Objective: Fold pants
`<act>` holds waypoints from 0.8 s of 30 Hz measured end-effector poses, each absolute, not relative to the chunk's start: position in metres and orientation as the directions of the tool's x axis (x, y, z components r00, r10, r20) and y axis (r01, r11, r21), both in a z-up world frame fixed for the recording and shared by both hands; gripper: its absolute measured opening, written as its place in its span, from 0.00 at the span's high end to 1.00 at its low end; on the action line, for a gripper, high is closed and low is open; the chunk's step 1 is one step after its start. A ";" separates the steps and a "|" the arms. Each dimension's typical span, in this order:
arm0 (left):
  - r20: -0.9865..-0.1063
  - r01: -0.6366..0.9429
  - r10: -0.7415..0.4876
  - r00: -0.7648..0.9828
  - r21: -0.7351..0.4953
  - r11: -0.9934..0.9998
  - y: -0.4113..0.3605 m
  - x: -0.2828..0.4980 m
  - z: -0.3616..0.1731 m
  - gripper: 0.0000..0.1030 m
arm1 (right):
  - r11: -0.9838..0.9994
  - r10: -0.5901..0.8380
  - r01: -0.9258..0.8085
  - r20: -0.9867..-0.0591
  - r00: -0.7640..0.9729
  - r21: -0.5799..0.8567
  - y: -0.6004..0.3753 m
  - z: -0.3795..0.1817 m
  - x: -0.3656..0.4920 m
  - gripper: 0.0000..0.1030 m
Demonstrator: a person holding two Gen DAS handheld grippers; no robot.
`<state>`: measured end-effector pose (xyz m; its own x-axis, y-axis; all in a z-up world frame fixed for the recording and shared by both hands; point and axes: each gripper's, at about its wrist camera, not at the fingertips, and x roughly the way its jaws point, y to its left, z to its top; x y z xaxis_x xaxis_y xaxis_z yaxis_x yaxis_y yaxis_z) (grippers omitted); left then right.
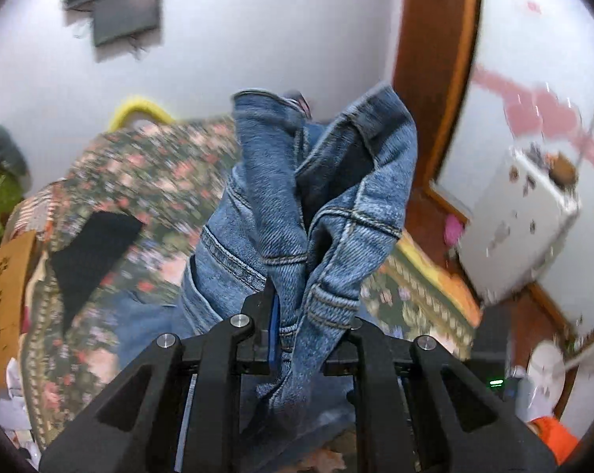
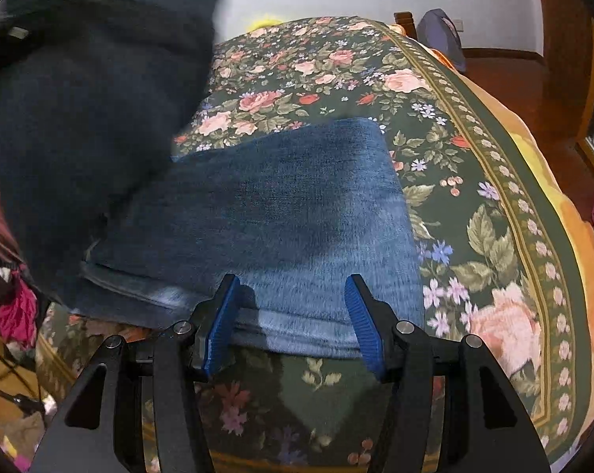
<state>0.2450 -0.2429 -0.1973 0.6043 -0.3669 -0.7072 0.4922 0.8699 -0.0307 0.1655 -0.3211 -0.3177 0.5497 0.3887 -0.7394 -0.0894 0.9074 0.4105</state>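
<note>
left gripper [image 1: 293,315] clamps unlabelled jeans [image 1: 297,205]; right gripper [image 2: 293,311] agape.

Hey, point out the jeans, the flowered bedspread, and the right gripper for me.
jeans [image 2: 281,213]: right wrist view, on the flat folded leg.
flowered bedspread [image 2: 474,236]: right wrist view, on bare fabric right of the jeans.
right gripper [image 2: 293,315]: right wrist view, midway between its open blue pads.

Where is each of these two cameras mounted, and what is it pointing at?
Left wrist: on the left gripper, looking up at bunched jeans clamped in its fingers, wall behind; only black gripper parts show.
Right wrist: on the right gripper, looking down at the jeans' folded part on the floral bedspread; its open blue-padded fingers show.
Shared: the jeans and bedspread.
</note>
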 end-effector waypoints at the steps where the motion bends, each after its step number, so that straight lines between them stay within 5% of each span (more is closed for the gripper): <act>1: -0.734 0.512 -0.364 0.573 -0.026 0.859 -0.253 0.246 -0.213 0.87 | 0.908 0.387 -0.091 -0.737 0.554 0.408 -0.324 -0.315 0.160 0.50; 13: -0.875 0.621 -0.225 0.429 0.105 0.777 -0.314 0.223 -0.288 0.79 | 0.925 0.310 0.007 -0.765 0.565 0.379 -0.373 -0.308 0.108 0.50; 16: -0.885 0.632 -0.253 0.391 0.059 0.772 -0.310 0.218 -0.285 0.53 | 0.920 0.316 0.016 -0.767 0.559 0.391 -0.375 -0.310 0.103 0.50; 17: -0.888 0.635 -0.292 0.355 -0.001 0.773 -0.306 0.218 -0.283 0.30 | 0.920 0.314 0.018 -0.767 0.559 0.390 -0.375 -0.310 0.102 0.50; 18: -0.882 0.624 -0.322 0.345 -0.040 0.780 -0.301 0.218 -0.280 0.19 | 0.920 0.314 0.020 -0.768 0.559 0.391 -0.376 -0.310 0.101 0.50; 24: -0.823 0.588 -0.350 0.447 -0.025 0.809 -0.271 0.211 -0.237 0.18 | 0.913 0.324 0.025 -0.762 0.561 0.407 -0.379 -0.308 0.094 0.50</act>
